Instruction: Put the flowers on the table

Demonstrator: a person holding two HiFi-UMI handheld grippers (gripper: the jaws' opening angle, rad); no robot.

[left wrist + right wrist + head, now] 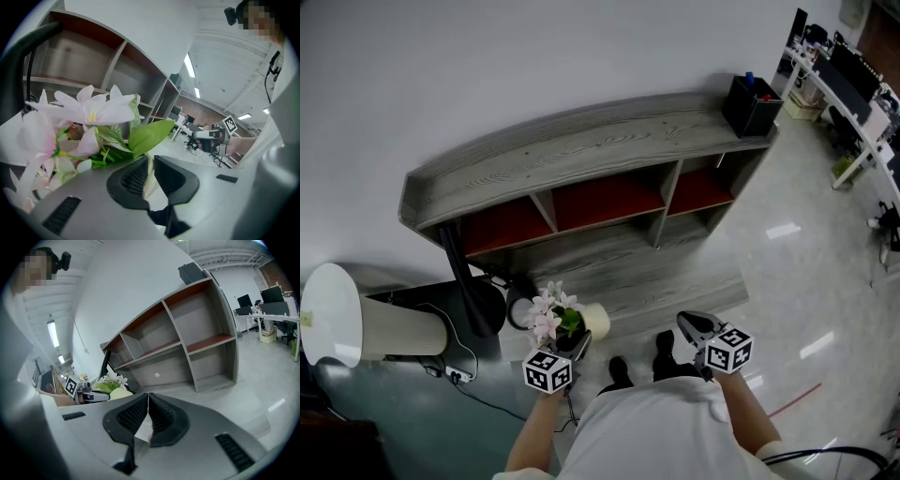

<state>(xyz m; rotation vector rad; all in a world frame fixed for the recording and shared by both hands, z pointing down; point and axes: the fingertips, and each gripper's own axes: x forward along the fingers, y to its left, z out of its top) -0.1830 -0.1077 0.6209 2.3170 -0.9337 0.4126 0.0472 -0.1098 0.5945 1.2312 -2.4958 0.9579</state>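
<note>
A bunch of pale pink and white flowers with green leaves stands in a cream pot. My left gripper is shut on the pot's thin rim, and the blooms fill the left of the left gripper view. It hangs above the floor in front of the long grey wooden shelf table. My right gripper is beside it on the right, shut with nothing between its jaws. From the right gripper view the flowers show at the left.
A black box sits on the table's right end. The table has red-backed compartments below. A white cylinder and a black stand with cables are at the left. Office desks stand at the far right.
</note>
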